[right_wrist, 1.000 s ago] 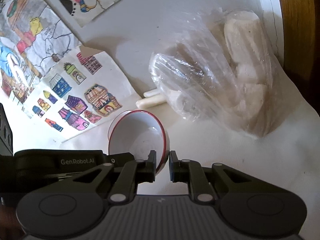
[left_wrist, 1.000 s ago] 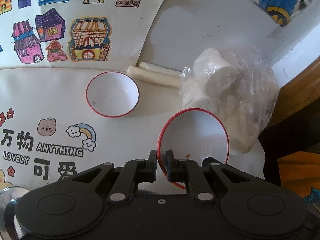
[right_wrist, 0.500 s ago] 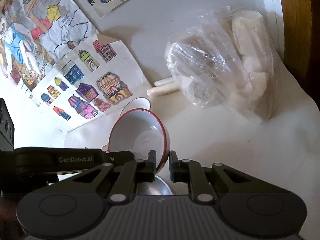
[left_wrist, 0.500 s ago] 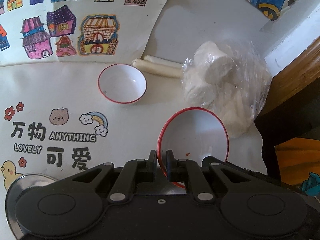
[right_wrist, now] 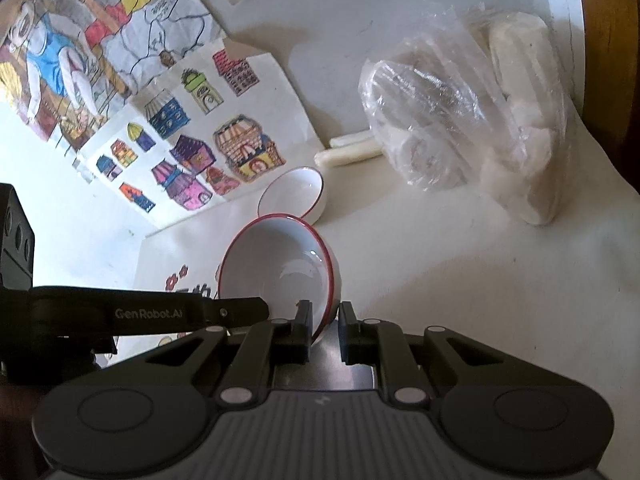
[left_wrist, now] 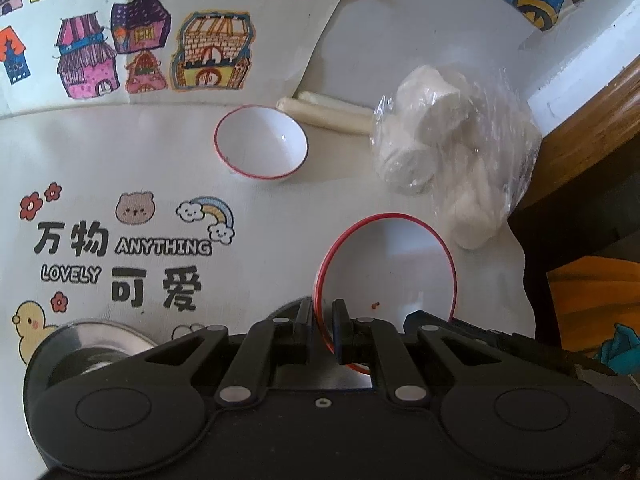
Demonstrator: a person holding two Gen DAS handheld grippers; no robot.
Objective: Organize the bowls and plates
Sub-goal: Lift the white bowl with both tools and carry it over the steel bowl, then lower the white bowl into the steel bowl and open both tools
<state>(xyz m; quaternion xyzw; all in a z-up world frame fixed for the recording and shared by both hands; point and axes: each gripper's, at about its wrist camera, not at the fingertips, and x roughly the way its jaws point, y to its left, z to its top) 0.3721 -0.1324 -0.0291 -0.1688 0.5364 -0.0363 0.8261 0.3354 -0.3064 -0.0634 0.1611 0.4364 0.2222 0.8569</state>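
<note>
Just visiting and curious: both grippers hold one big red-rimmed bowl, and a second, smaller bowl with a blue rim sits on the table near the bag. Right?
Nearly. The smaller bowl has a red rim, not blue; the left wrist view shows it clearly. The rest holds: left gripper and right gripper both hold the big red-rimmed bowl, and the smaller bowl sits near the bag.

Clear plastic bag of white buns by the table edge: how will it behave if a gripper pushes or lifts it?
The plastic bag looks thin and crinkled, so it would probably deform, not slide. The white buns look loose, so they likely shift. The glossy film may slip between pads.
</note>
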